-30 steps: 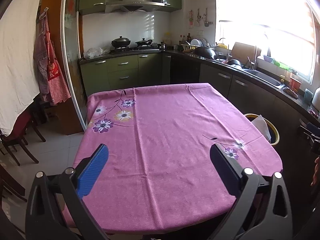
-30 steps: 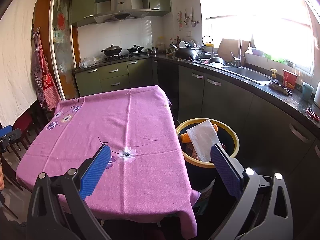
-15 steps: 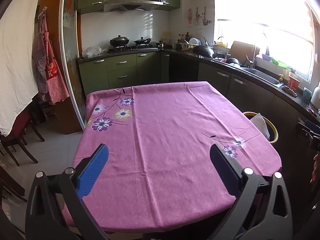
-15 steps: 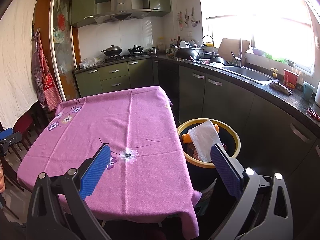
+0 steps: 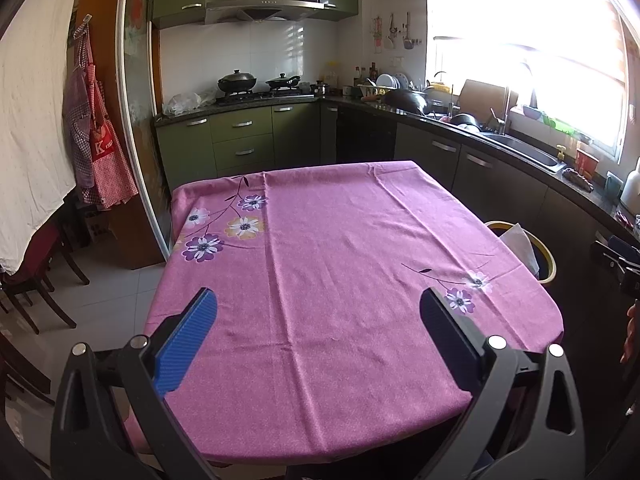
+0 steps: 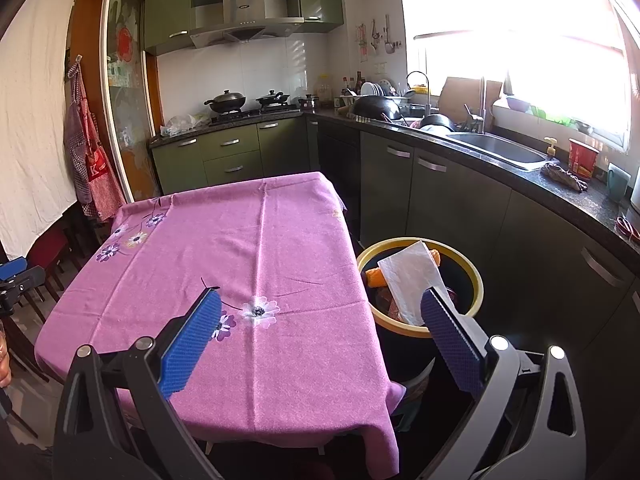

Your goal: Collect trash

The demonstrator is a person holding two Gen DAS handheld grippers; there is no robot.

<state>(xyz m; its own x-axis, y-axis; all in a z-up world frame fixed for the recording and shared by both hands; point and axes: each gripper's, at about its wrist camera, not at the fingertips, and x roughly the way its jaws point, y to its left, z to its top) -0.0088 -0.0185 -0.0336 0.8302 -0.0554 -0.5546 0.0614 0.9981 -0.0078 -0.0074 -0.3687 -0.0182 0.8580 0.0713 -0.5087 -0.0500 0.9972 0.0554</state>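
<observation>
Right wrist view: both grippers, right (image 6: 320,316) and left (image 5: 318,316), jaws spread and empty above the bare tabletop (image 6: 256,240); tissue (image 6: 412,280) in the bin (image 6: 474,280), leaning on its rim, likely to spill if bumped.

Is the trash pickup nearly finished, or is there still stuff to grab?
It looks nearly done. The bin beside the table already holds a white napkin and something orange. No trash shows on the purple cloth in either view. Both the left gripper and the right gripper are open and hold nothing. Nothing left to collect is visible, though the floor is mostly hidden.
</observation>
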